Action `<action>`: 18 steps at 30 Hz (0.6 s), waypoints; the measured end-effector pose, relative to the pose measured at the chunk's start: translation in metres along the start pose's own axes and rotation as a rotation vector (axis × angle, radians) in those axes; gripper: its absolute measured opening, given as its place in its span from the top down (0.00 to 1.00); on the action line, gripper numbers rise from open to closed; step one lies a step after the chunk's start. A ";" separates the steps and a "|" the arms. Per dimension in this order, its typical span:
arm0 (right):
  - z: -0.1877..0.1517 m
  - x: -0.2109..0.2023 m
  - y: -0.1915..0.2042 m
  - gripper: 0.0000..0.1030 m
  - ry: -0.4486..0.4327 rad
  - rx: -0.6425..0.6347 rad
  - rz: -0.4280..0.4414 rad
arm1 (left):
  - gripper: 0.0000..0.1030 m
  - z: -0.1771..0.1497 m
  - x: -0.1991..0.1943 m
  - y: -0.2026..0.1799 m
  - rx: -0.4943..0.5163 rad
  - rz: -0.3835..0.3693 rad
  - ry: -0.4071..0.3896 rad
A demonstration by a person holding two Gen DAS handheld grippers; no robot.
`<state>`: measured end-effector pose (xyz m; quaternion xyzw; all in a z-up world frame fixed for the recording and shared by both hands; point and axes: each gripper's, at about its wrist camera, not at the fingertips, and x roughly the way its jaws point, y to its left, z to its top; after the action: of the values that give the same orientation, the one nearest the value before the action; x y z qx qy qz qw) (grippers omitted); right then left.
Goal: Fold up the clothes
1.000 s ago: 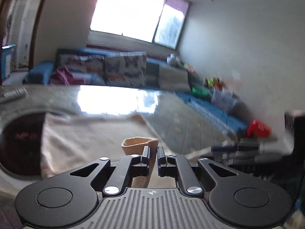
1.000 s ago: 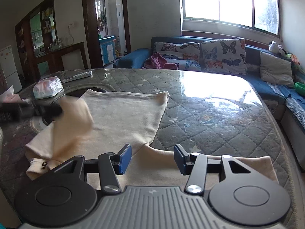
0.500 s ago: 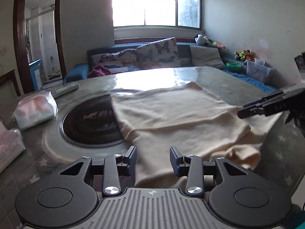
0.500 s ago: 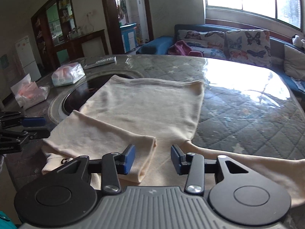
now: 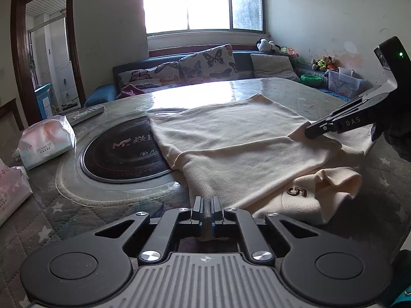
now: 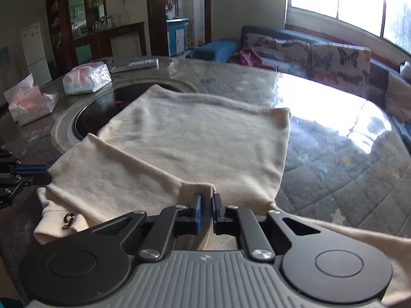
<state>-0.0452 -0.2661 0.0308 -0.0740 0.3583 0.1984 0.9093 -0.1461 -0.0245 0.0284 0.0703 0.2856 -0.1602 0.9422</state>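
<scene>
A cream sweatshirt [image 5: 244, 141] lies flat on the round table, one sleeve folded across its body; it also shows in the right wrist view [image 6: 195, 143]. A cuff with a brown figure 5 [image 5: 298, 192] sits at the near edge. My left gripper [image 5: 205, 205] is shut on the near edge of the cream cloth. My right gripper [image 6: 206, 204] is shut on a fold of the sweatshirt at the sleeve's end; it shows from the side in the left wrist view [image 5: 318, 129]. The left gripper shows at the left edge of the right wrist view [image 6: 25, 174].
A black round hob [image 5: 123, 151] is set into the quilted table top [image 6: 334, 169], partly under the sweatshirt. Tissue packs [image 5: 46, 138] and a remote [image 5: 86, 113] lie at the left. A sofa with butterfly cushions [image 5: 205, 64] stands behind.
Both grippers were open half a second ago and have closed on the cream cloth. The left one dropped the sleeve across the shirt's body a second ago.
</scene>
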 end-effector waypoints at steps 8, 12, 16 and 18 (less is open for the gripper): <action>-0.002 0.009 -0.008 0.89 0.030 0.013 -0.030 | 0.89 0.012 -0.004 0.012 -0.029 -0.032 0.022; 0.001 -0.009 -0.009 0.89 -0.028 0.007 -0.035 | 0.88 0.029 -0.004 0.019 -0.045 -0.050 0.014; 0.003 -0.011 0.001 0.89 -0.040 -0.019 0.011 | 0.88 0.054 0.013 0.016 -0.052 -0.063 -0.009; 0.003 -0.008 0.006 0.89 -0.036 -0.030 0.024 | 0.89 0.061 0.030 0.012 -0.066 -0.074 0.000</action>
<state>-0.0514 -0.2625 0.0383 -0.0799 0.3397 0.2160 0.9119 -0.0868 -0.0346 0.0620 0.0286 0.2932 -0.1853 0.9375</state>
